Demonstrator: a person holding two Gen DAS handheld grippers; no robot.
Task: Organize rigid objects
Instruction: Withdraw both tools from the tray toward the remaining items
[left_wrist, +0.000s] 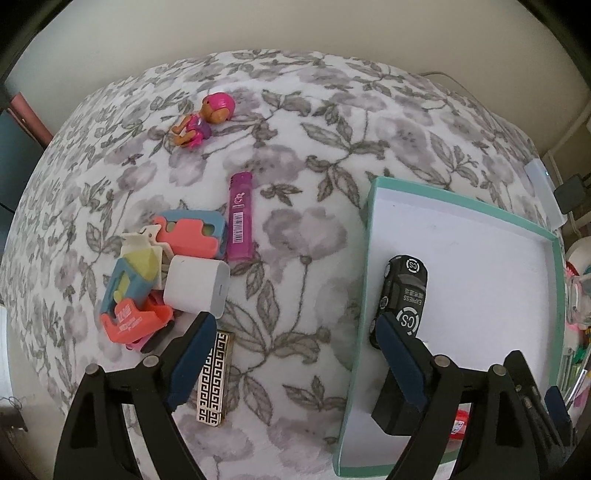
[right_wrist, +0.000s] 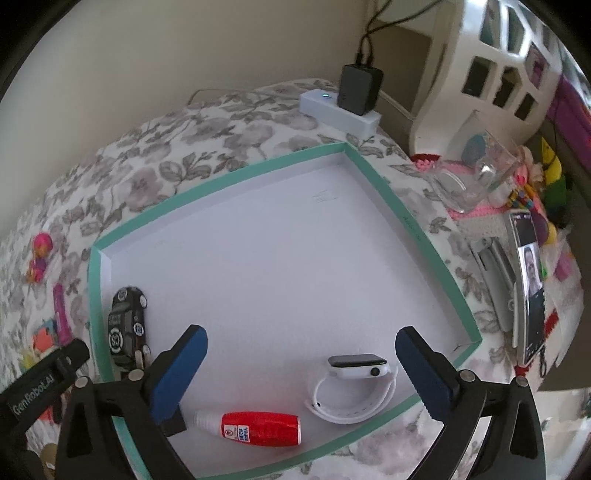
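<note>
**Quick count of what's in the tray and what's still out**

So here's where I'm at. Both my tools point steeply down over the flowery surface (left_wrist: 303, 122). My right gripper (right_wrist: 301, 373) has its jaws spread wide with nothing pinched between them; the white smartwatch (right_wrist: 352, 387) lies on the tray floor right under the gap, touching neither pad. My left gripper (left_wrist: 295, 358) is released too, jaws apart and empty, straddling the near-left wall of the teal tray (right_wrist: 373, 177), one finger outside it, one inside.

In the tray I count three things: one black toy car (right_wrist: 127, 325) tight against the left wall, one red tube with a white cap (right_wrist: 258, 428) lying flat near the front edge, and that one watch, just to the right of the tube. The rest of the tray floor is bare white.

Outside the tray, on the left side:
- one pink lighter (left_wrist: 240, 218), lying flat
- one gold-and-black patterned lighter (left_wrist: 214, 380), just beside my left finger
- one white cube charger (left_wrist: 195, 286)
- a heap of colourful plastic pieces (left_wrist: 147, 273), orange, blue, yellow; they overlap so I can't count them properly
- one little toy figure with a pink helmet (left_wrist: 201, 120), lying well apart from the rest, further back

Behind the tray there's one white power strip (right_wrist: 340, 110) with one black adapter (right_wrist: 360, 88) plugged in.
</note>
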